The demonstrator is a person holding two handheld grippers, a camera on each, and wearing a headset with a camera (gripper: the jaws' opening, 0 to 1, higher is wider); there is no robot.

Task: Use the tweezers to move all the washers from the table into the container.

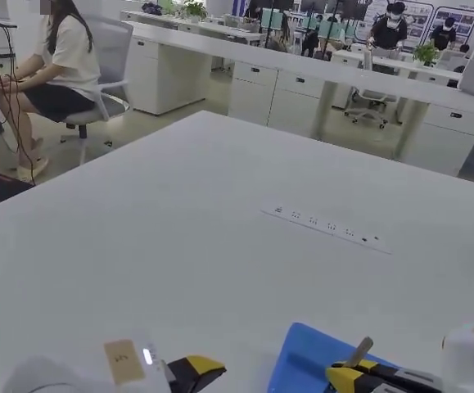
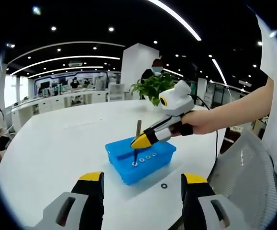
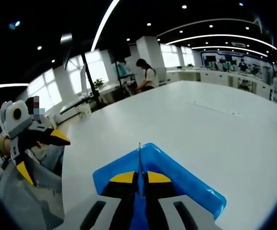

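Slip risk: right gripper (image 2: 140,141), fingers pinching tweezers (image 2: 138,127) over container (image 2: 150,171) w/ washers (image 2: 148,156) inside, cd flick the stray washer (image 2: 163,185) beside it off worktop (image 2: 57,143) edge; left gripper (image 2: 143,177) fingers wide, idle.

a strip of power sockets (image 1: 327,225) lies flat out ahead. far left, a seated person (image 1: 63,57) on a grey office chair (image 1: 110,61). long white desks (image 1: 318,86) run behind, a potted plant (image 1: 425,53) on one, a standing person (image 1: 388,31) in dark clothes beyond.
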